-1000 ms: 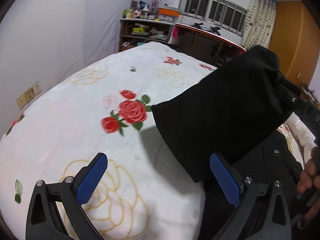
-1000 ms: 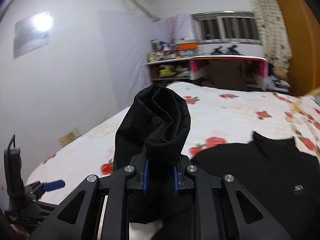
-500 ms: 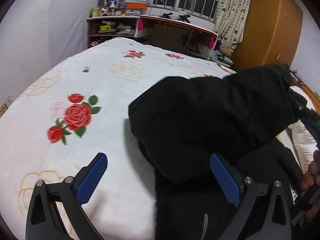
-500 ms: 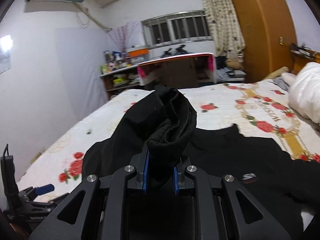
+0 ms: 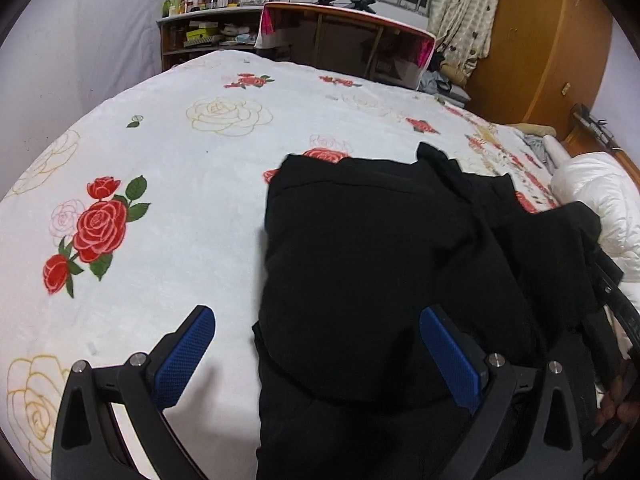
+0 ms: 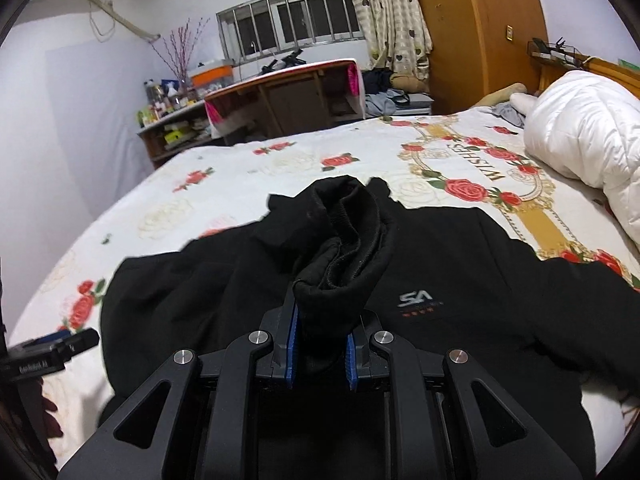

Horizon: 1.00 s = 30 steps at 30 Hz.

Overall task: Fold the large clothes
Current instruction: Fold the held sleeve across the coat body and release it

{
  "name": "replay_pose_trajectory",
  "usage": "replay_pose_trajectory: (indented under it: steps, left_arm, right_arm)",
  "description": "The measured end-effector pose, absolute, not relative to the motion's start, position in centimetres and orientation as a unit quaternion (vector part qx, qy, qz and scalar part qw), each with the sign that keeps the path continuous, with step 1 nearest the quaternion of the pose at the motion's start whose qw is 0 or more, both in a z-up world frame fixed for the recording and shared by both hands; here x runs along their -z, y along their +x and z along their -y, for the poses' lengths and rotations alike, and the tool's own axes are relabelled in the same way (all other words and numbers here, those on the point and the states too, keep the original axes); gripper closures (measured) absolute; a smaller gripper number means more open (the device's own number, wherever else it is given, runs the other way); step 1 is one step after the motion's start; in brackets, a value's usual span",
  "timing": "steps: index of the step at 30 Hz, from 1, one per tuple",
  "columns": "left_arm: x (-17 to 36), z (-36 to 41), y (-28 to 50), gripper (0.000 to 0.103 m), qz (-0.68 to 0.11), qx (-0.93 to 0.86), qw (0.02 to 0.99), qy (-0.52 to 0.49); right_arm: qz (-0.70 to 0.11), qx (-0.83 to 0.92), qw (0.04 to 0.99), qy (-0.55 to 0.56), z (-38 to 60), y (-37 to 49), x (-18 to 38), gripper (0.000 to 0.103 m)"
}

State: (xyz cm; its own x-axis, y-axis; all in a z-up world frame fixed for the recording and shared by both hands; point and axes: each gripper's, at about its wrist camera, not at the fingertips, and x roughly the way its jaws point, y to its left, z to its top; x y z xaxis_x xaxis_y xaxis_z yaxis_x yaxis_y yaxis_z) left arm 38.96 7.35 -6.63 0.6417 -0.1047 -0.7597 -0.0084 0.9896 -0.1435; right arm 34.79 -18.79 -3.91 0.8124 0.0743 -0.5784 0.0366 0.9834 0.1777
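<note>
A large black jacket (image 6: 460, 264) with a white "SA" logo (image 6: 416, 299) lies spread on the floral bed blanket (image 6: 240, 184). My right gripper (image 6: 322, 336) is shut on a bunched black sleeve end (image 6: 344, 240), held low over the jacket's chest. In the left wrist view the sleeve drapes across the jacket's body (image 5: 380, 260). My left gripper (image 5: 314, 320) stands wide open above the jacket's left edge, with nothing pinched; its left finger (image 5: 188, 356) is over bare blanket (image 5: 160, 168). The right gripper (image 5: 612, 292) shows at that view's right edge.
A white duvet (image 6: 580, 128) is piled at the head of the bed on the right. Beyond the far bed edge stand a desk (image 5: 340, 40), a cluttered shelf (image 5: 200, 32) and a wooden wardrobe (image 5: 540, 40). Open blanket stretches left of the jacket.
The right gripper has carried the sleeve down and across, from hanging high beside the bed to low over the jacket's chest. The left gripper swung right over the jacket, still open.
</note>
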Motion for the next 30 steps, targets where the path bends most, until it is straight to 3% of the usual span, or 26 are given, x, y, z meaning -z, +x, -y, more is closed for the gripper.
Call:
replay_pose_trajectory:
  steps: [11,13,17,18,23,30]
  left_arm:
    - [9.9,-6.6,41.6,0.0,-0.468,-0.022,0.883,-0.041]
    - [10.4,-6.8,41.9,0.0,-0.474,-0.029,0.879,-0.046]
    - [10.8,-6.7,42.1,0.0,-0.476,-0.046,0.878,-0.027]
    - [10.9,-6.6,42.2,0.0,-0.479,-0.045,0.876,-0.026]
    - [10.9,-6.7,42.4,0.0,-0.48,-0.055,0.875,-0.021]
    - [11.7,-7.0,42.4,0.0,-0.483,-0.059,0.873,-0.02]
  right_arm:
    - [-0.36,-0.003,0.926,0.114,21.4,34.3,7.5,0.079]
    - [-0.366,0.005,0.923,0.117,22.2,33.7,7.8,0.07]
    - [-0.358,0.022,0.923,0.138,24.5,32.1,7.5,0.037]
    - [-0.354,0.026,0.923,0.147,25.1,31.6,7.3,0.034]
    - [-0.345,0.018,0.924,0.16,26.9,32.9,6.3,0.034]
    - [-0.426,-0.004,0.901,0.082,24.7,36.8,10.0,0.034]
